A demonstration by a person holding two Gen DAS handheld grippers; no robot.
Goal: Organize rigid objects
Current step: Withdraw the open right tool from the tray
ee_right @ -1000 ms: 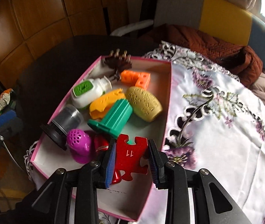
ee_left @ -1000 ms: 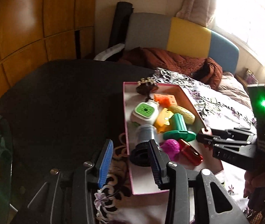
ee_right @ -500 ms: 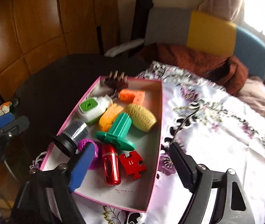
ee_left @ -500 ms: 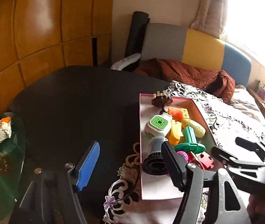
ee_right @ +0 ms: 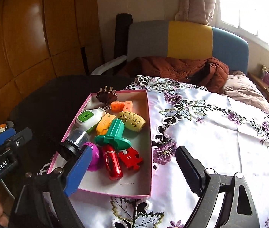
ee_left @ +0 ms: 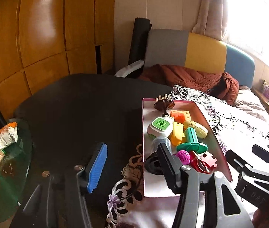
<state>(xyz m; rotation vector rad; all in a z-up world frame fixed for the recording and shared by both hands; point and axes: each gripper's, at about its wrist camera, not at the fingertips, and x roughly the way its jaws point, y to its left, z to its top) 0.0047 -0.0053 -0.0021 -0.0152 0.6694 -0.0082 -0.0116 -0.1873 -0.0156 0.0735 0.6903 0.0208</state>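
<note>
Left wrist view: the pink box [ee_left: 180, 191] lies on the flowered cloth [ee_left: 235, 125] at the edge of the dark table [ee_left: 81, 102]. It holds a brown comb [ee_left: 163, 104], an orange block [ee_left: 180, 115], a white and green plug-in [ee_left: 160, 126], a green spool [ee_left: 191, 142], a black-capped jar [ee_left: 156, 157], a purple ball [ee_left: 182, 156] and a red puzzle piece [ee_left: 209, 159]. A second ago this gripper's jaws flanked the jar; now the left gripper [ee_left: 132, 166] sits back from it, its jaws, which have just been closing a little, about half open with nothing between them.

Right wrist view: in the same box [ee_right: 115, 190] the puzzle piece [ee_right: 130, 157] lies flat beside a red tube [ee_right: 112, 163], near the front wall. A second ago it was pinched between the jaws. The right gripper [ee_right: 132, 168] has pulled back, its jaws have just been spreading and stand wide apart, empty.
</note>
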